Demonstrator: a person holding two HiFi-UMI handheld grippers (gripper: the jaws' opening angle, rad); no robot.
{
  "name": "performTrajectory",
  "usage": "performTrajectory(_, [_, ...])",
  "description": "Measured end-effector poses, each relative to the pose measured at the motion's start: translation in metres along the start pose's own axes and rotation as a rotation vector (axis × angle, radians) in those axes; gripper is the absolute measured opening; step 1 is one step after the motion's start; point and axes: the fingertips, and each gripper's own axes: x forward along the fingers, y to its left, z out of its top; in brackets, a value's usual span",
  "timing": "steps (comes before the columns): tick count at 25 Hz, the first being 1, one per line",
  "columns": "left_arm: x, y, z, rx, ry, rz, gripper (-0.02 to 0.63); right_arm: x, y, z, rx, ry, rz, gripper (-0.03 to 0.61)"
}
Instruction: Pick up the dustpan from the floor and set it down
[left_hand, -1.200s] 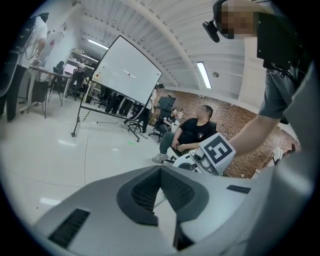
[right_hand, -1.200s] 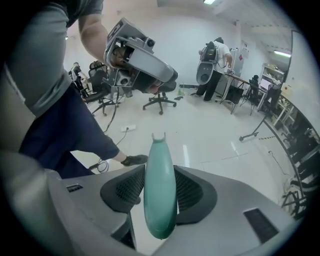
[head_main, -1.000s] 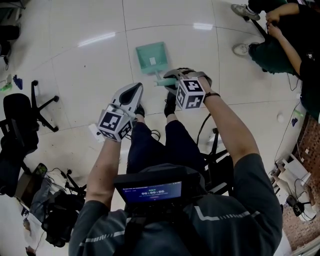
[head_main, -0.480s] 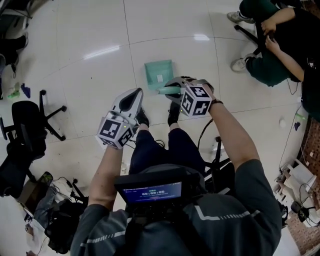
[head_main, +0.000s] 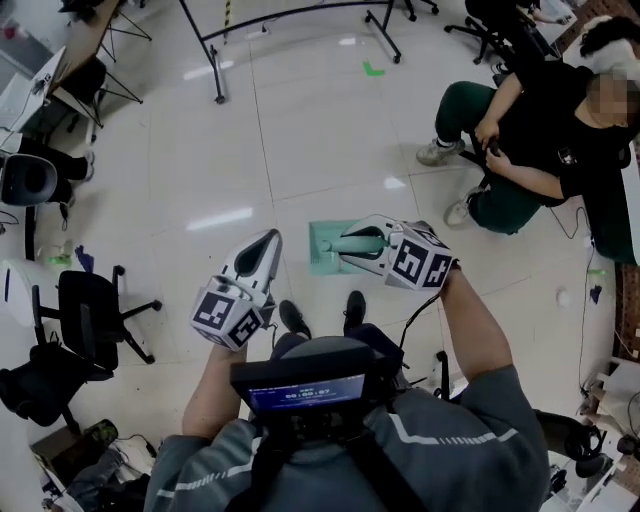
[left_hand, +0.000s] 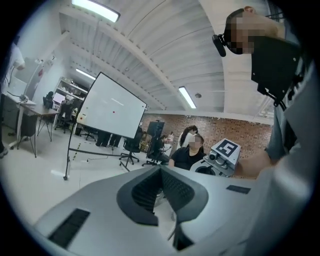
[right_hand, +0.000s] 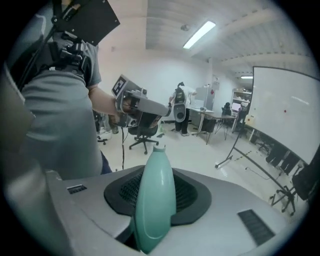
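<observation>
Item: dustpan (head_main: 322, 252), teal. A second ago it is low by the person's feet with the right gripper (head_main: 352, 243) at its handle; now it hangs well above the floor (head_main: 300, 130), the shoes (head_main: 293, 318) small beneath it, the person having straightened up. Right gripper: jaws clamped on the handle (right_hand: 155, 200), pan projecting past the tips. Left gripper (head_main: 270, 242): jaws together, nothing between them (it has risen alongside, idle). Reading: the pick-up looks done; setting down remains, with no landing spot yet evident. Surface: pale glossy tile, ceiling lights mirrored in it, one green tape mark (head_main: 372, 69). Room: black office chair (head_main: 85, 310) at left, seated person (head_main: 520, 150) at upper right, whiteboard (left_hand: 110, 110) on a wheeled stand, brick wall beyond.
</observation>
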Motion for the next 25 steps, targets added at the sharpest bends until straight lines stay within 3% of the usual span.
performTrajectory(4, [-0.016, -0.033, 0.064, 0.073, -0.05, -0.041, 0.023, -0.054, -0.002, 0.057, -0.041, -0.054, -0.067, 0.134])
performTrajectory(10, [-0.021, -0.061, 0.117, 0.126, -0.109, -0.037, 0.021, -0.096, -0.009, 0.099, -0.096, -0.086, -0.098, 0.133])
performTrajectory(20, [-0.04, -0.06, 0.131, 0.155, -0.121, 0.02, 0.02, -0.105, -0.014, 0.123, -0.117, -0.105, -0.092, 0.132])
performTrajectory(25, [-0.048, -0.056, 0.132, 0.215, -0.11, 0.041, 0.02, -0.104, -0.013, 0.129, -0.102, -0.127, -0.082, 0.132])
